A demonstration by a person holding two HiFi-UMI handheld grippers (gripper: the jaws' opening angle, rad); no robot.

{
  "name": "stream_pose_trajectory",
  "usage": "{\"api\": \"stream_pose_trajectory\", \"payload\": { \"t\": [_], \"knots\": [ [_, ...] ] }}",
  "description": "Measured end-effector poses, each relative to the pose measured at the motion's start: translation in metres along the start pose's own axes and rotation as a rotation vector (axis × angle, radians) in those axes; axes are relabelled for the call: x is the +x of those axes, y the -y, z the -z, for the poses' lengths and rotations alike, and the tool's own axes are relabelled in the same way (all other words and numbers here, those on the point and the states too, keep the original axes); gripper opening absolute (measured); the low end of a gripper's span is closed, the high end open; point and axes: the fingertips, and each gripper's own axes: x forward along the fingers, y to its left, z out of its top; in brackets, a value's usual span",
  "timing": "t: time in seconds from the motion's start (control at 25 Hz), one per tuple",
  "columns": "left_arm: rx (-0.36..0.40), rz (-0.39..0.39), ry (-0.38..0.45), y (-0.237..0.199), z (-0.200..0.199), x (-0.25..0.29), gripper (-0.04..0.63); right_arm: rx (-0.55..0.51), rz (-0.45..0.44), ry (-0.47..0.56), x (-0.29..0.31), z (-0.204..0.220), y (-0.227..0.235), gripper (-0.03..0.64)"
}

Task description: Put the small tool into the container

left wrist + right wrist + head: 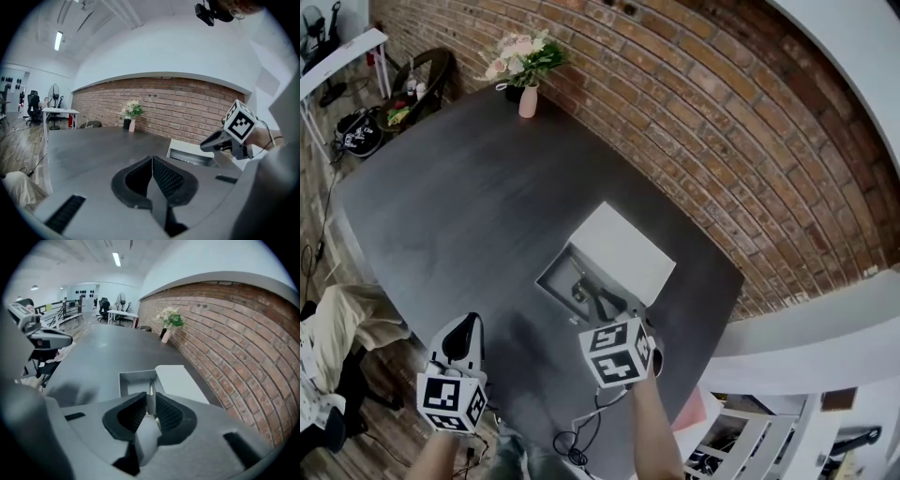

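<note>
Brick wall behind the dark worktop (459, 206). The small tool (579, 287) seems to lie inside the container (551, 281) already. The right gripper (609, 306) hangs just above the container, jaws slightly apart and empty. The left gripper (152, 176) is well away from it, jaws closed. Next, I think: lift straight out.

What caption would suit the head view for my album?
Right tongs poised at an open grey box on a dark table.

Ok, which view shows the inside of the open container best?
Head view: it looks down into the container, lid folded open. The right gripper view shows only its far half; the left gripper view sees it low, side-on.
</note>
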Motion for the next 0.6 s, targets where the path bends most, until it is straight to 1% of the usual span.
{"api": "stream_pose_trajectory", "payload": {
  "t": [0.12,0.24,0.36,0.44,0.6],
  "knots": [
    [0.02,0.027,0.024,0.013,-0.017,-0.007,0.009,0.067,0.09,0.073,-0.035,-0.002,0.014,0.056],
    [0.039,0.057,0.04,0.031,-0.036,-0.017,0.009,0.181,0.17,0.154,-0.078,0.005,0.029,0.034],
    [0.063,0.093,0.061,0.051,-0.054,-0.028,0.009,0.27,0.296,0.234,-0.127,0.016,0.047,0.007],
    [0.077,0.116,0.081,0.064,-0.066,-0.037,0.009,0.315,0.369,0.269,-0.161,0.026,0.057,0.005],
    [0.113,0.156,0.115,0.086,-0.087,-0.05,0.009,0.41,0.447,0.333,-0.21,0.05,0.068,0.005]
  ]
}}
